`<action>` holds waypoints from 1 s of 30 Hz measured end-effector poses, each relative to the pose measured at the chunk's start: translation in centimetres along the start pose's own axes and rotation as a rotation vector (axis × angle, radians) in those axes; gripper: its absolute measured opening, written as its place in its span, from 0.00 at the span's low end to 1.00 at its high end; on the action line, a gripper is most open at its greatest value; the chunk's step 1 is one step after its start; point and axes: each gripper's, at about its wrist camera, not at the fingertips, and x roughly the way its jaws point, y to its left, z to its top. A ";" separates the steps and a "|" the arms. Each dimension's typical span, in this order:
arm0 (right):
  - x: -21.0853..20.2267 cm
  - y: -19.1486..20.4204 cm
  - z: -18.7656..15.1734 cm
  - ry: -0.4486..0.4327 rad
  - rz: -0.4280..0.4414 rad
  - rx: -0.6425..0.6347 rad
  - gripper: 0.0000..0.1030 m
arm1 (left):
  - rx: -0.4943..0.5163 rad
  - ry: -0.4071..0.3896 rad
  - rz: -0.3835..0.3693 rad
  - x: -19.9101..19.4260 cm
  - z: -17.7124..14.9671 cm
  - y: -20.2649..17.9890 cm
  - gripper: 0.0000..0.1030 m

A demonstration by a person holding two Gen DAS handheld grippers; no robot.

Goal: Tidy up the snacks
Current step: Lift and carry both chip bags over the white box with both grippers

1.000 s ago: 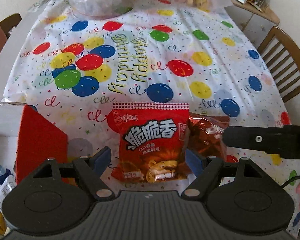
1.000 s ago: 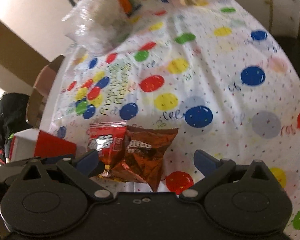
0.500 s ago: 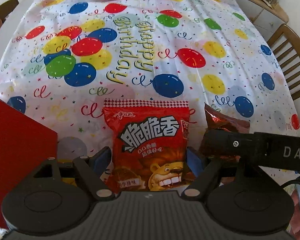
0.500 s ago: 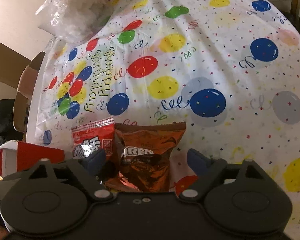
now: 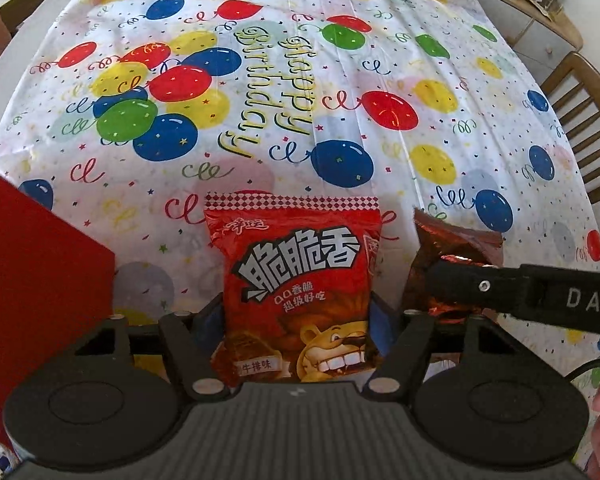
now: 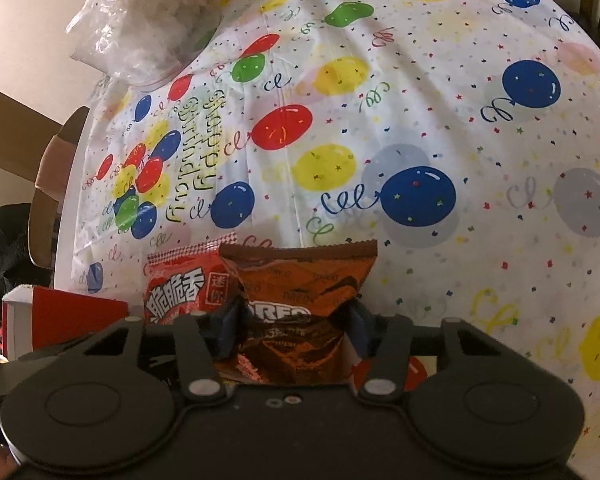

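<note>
- Snacks are taken two at once: the red snack bag (image 5: 296, 292) and the brown cookie bag (image 6: 296, 300) lie side by side on the surface (image 5: 380, 80).
- The left tongs (image 5: 298, 312) are closing around the red bag, blue pads at its sides.
- The right tongs (image 6: 294, 320) are closing on the cookie bag, already pinched at its waist.
- A red box (image 5: 40, 280) stands just beside, probably the place intended for them.
</note>
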 end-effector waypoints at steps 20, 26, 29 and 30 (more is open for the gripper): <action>-7.8 -0.5 -4.6 -0.084 0.020 -0.059 0.37 | 0.008 -0.141 -0.035 -8.6 -6.1 -1.6 0.68; -11.0 0.9 -6.5 -0.116 0.031 -0.126 0.37 | 0.024 -0.198 -0.055 -12.5 -7.8 -1.2 0.68; -12.7 2.0 -7.4 -0.143 0.031 -0.174 0.37 | 0.027 -0.231 -0.065 -14.4 -8.7 -0.7 0.68; -13.2 2.4 -7.7 -0.153 0.029 -0.192 0.37 | 0.025 -0.237 -0.065 -15.0 -8.9 -0.5 0.68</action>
